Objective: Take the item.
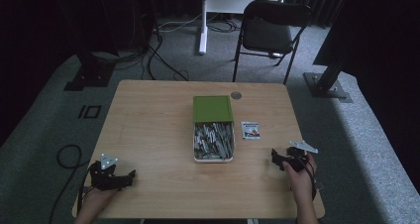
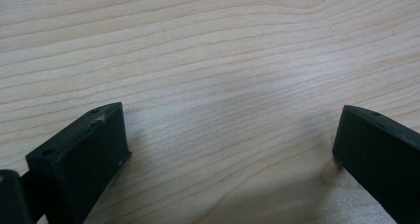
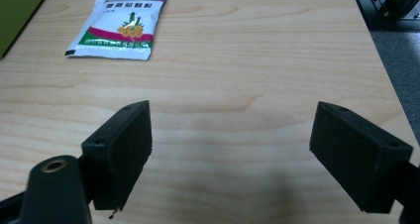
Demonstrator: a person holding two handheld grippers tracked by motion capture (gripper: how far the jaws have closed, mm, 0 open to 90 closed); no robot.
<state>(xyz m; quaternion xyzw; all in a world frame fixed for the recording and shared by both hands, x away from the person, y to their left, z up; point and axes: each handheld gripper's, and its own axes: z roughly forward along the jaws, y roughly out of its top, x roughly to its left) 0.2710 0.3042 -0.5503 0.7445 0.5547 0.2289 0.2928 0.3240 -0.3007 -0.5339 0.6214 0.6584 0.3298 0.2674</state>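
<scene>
A white tray [image 1: 195, 153] packed with several small sachets sits at the table's middle, its green lid [image 1: 212, 108] lying against its far end. One white sachet [image 1: 250, 130] with red and green print lies just right of the tray; it appears again as the sachet [image 3: 119, 26] ahead and left of the jaws in the right gripper view. My left gripper [image 1: 130, 177] rests at the front left of the table, open, nothing between its jaws. My right gripper [image 1: 276, 157] is at the front right, open and empty. In the left gripper view, the left gripper [image 2: 230, 144] hovers close over bare wood.
The wooden table [image 1: 148, 125] has a round grey cable hole [image 1: 236, 95] at its far edge. A black folding chair [image 1: 270, 30] and a white desk leg [image 1: 202, 21] stand beyond. The table's right edge [image 3: 381, 60] runs close to the right gripper.
</scene>
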